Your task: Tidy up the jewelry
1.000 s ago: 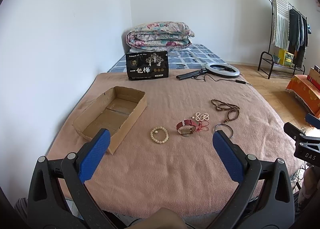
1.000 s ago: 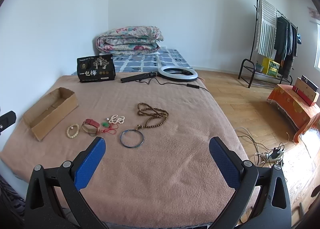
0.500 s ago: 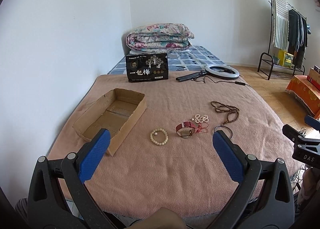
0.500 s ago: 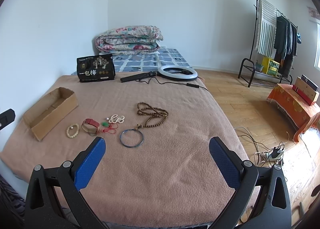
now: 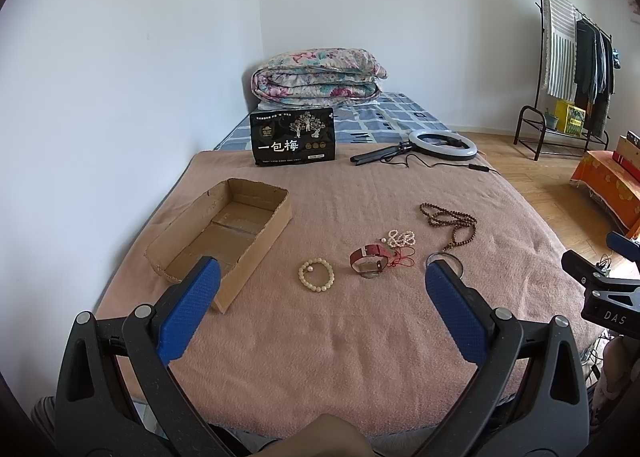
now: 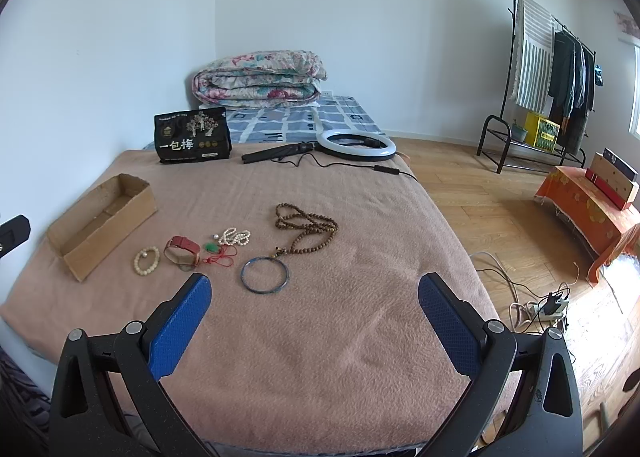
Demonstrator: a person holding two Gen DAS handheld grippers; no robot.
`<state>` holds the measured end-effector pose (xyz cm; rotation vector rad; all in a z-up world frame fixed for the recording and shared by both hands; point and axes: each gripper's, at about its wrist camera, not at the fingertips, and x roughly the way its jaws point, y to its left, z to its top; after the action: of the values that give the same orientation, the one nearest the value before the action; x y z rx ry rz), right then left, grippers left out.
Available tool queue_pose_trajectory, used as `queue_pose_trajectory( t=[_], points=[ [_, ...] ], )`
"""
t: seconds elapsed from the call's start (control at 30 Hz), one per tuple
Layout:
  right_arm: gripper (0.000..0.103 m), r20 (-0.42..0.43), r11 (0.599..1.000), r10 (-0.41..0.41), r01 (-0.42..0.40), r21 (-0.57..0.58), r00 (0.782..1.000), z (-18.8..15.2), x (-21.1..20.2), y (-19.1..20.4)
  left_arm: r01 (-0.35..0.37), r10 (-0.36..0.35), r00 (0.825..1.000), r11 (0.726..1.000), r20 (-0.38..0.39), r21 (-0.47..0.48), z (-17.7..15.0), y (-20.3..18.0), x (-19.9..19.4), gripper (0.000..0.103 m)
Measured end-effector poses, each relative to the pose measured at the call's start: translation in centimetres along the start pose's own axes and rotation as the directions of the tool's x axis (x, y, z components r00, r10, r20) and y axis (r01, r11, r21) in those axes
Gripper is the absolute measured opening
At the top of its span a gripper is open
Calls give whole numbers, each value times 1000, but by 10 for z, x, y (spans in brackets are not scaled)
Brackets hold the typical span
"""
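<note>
Jewelry lies on a pink blanket (image 5: 360, 337): a cream bead bracelet (image 5: 316, 275) (image 6: 146, 260), a red-strap watch (image 5: 370, 261) (image 6: 183, 251), a pearl strand (image 5: 400, 238) (image 6: 236, 236), a red cord with a green charm (image 6: 218, 255), a brown bead necklace (image 5: 450, 222) (image 6: 306, 228) and a blue bangle (image 6: 264, 274). An open, empty cardboard box (image 5: 224, 229) (image 6: 100, 223) sits left of them. My left gripper (image 5: 320, 297) is open and empty, short of the bracelet. My right gripper (image 6: 314, 311) is open and empty, short of the bangle.
A black snack bag (image 5: 294, 141), a ring light with stand and cable (image 5: 442, 145) and a folded quilt (image 5: 316, 75) sit at the back. A clothes rack (image 6: 548, 69), an orange-covered stand (image 6: 588, 213) and a power strip (image 6: 548, 307) are on the floor at right.
Both views have shifted very slightly; the jewelry and box have not moved and both grippers stay open.
</note>
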<state>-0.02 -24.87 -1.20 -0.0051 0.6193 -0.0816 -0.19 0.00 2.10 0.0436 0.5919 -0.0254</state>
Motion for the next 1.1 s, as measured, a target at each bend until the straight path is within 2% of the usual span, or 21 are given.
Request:
queue_pose_trajectory(
  t=[1.1],
  points=[
    [102,-2,1000,-2,2,0,1000,-1,0,1,0,0,1000,1000,-6,3,5,-7,-3,103]
  ],
)
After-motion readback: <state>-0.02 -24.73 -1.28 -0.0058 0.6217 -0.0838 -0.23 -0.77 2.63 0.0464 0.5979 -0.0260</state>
